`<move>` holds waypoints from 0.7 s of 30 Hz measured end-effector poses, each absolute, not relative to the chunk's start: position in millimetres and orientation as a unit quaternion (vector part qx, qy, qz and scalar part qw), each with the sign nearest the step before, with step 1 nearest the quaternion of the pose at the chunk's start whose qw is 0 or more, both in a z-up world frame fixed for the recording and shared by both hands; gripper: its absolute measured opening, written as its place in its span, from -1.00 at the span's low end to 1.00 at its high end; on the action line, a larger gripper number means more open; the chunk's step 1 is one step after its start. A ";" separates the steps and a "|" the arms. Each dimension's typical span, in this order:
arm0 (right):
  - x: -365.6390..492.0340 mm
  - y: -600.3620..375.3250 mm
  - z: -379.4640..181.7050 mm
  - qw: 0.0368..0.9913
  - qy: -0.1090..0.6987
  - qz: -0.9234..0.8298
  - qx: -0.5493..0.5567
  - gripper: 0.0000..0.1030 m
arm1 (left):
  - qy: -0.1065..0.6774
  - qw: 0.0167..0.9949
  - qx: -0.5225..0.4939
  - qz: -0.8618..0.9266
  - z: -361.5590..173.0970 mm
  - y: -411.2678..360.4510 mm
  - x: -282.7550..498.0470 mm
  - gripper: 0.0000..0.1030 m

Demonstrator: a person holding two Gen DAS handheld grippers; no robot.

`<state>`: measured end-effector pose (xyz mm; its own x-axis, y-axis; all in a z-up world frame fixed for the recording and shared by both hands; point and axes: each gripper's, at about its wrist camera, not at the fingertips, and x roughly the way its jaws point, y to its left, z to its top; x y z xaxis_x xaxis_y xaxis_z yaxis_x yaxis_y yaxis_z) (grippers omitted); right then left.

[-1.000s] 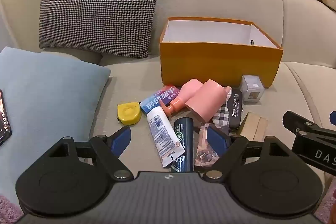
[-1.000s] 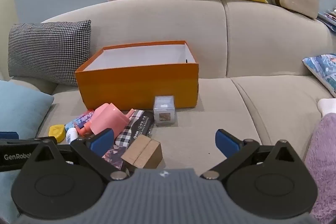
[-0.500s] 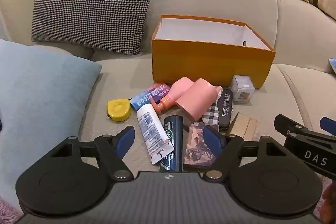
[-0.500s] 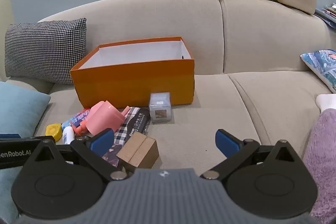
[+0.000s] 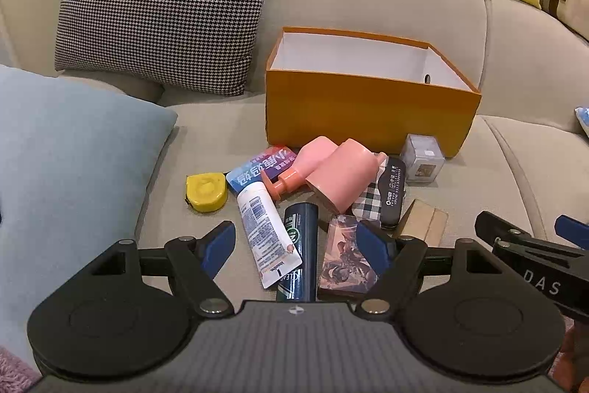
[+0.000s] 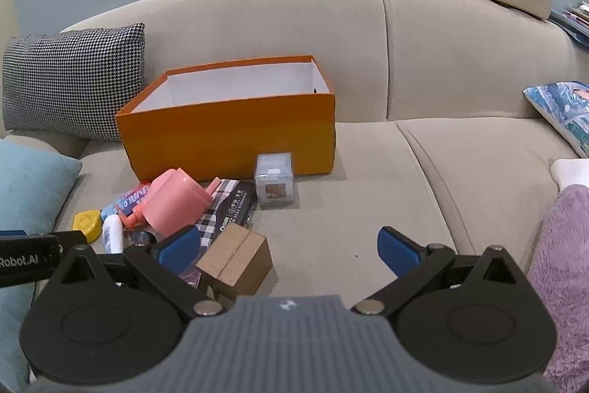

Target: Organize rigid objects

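My left hand-held gripper (image 5: 296, 247) stands wide open and holds nothing, above the white tube (image 5: 265, 231) and the dark bottle (image 5: 300, 245), which lie side by side on the sofa (image 5: 206, 142) in front of the orange box (image 5: 368, 113). I judge the tube light and a little soft, so I would take it across its middle. My right hand-held gripper (image 6: 289, 247) is open and empty too.
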<state>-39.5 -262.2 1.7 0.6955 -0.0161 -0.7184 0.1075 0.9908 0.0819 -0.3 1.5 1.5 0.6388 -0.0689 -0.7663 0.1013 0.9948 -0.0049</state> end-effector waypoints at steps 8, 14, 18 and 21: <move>-38.2 -260.2 1.2 0.917 0.393 -0.033 0.054 0.98 | 0.420 0.906 0.017 -0.049 2.9 1.1 -1.7 0.71; -38.1 -259.5 0.7 0.917 0.395 -0.032 0.051 0.98 | 0.419 0.907 0.016 -0.050 3.5 1.6 -2.4 0.71; -38.4 -259.0 0.4 0.916 0.397 -0.030 0.049 0.98 | 0.417 0.907 0.016 -0.050 4.1 0.9 -2.7 0.71; -38.6 -259.1 0.6 0.916 0.397 -0.030 0.048 0.98 | 0.417 0.907 0.017 -0.052 4.2 0.1 -2.7 0.71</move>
